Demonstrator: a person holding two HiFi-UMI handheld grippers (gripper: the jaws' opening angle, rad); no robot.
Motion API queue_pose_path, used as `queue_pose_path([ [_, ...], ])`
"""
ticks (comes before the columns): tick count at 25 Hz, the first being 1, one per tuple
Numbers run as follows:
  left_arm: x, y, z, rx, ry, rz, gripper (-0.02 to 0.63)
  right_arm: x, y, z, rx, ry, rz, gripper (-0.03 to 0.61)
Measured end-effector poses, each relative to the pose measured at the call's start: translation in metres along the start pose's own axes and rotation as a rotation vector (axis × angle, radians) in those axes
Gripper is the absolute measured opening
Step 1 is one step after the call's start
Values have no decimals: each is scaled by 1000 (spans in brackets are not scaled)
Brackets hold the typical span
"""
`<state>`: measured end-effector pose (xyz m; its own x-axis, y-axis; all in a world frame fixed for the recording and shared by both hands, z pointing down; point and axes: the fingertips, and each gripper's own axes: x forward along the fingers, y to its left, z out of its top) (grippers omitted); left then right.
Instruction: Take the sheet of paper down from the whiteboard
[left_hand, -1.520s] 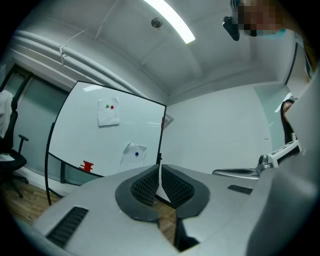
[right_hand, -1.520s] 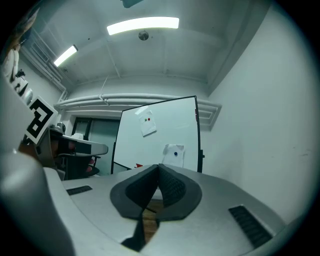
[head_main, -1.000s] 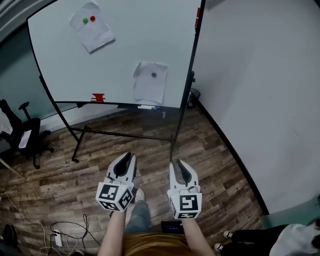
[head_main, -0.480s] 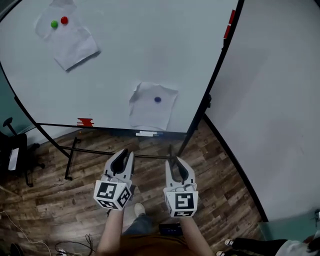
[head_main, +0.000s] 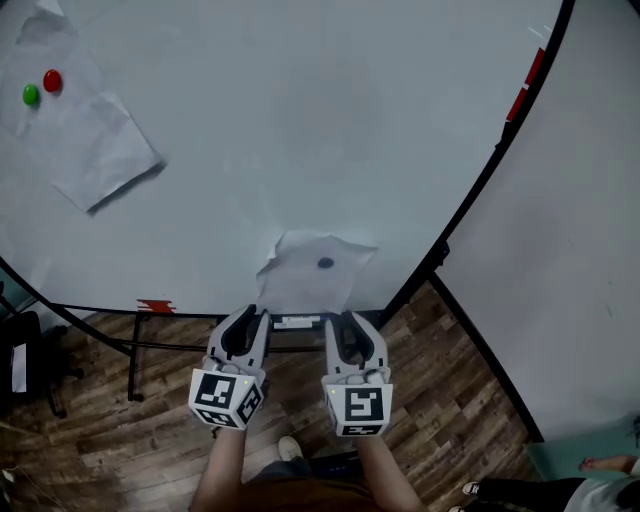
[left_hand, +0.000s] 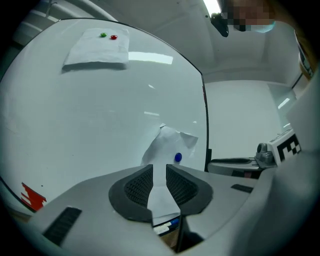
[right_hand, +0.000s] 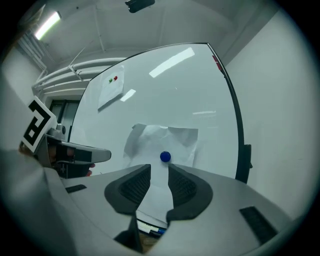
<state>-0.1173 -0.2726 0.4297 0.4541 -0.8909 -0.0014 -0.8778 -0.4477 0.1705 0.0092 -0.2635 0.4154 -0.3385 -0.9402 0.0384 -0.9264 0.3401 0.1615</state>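
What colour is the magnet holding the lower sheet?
Blue magnet; clearest in the right gripper view.

From my screen the whiteboard (head_main: 300, 120) reads a clean white inside a thin black frame (head_main: 470, 200), with a red strip (head_main: 522, 95) on the frame's right edge. The crumpled sheet of paper (head_main: 305, 280) is white too, shaded pale grey in its creases, and carries a deep blue magnet (right_hand: 165, 156). A second white sheet (head_main: 90, 150) bears a green magnet (head_main: 31, 95) and a red magnet (head_main: 52, 81). I see a small red patch (head_main: 155, 306) low at the board's bottom edge. The floor (head_main: 440, 400) is brown wood-grain planks; the wall (head_main: 590, 250) is off-white. The left gripper (head_main: 252, 318) and right gripper (head_main: 340, 320) are light grey with black ribbed pads (left_hand: 137, 186), and their cubes (head_main: 358, 408) are white with black square markers.
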Motion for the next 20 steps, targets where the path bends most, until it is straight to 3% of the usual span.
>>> queue_pose_path([
  [14, 46, 24, 9, 50, -2, -23, 89, 65, -7, 4, -28, -13, -23, 126],
  [20, 52, 25, 5, 57, 6, -25, 106, 79, -15, 7, 10, -25, -52, 144],
])
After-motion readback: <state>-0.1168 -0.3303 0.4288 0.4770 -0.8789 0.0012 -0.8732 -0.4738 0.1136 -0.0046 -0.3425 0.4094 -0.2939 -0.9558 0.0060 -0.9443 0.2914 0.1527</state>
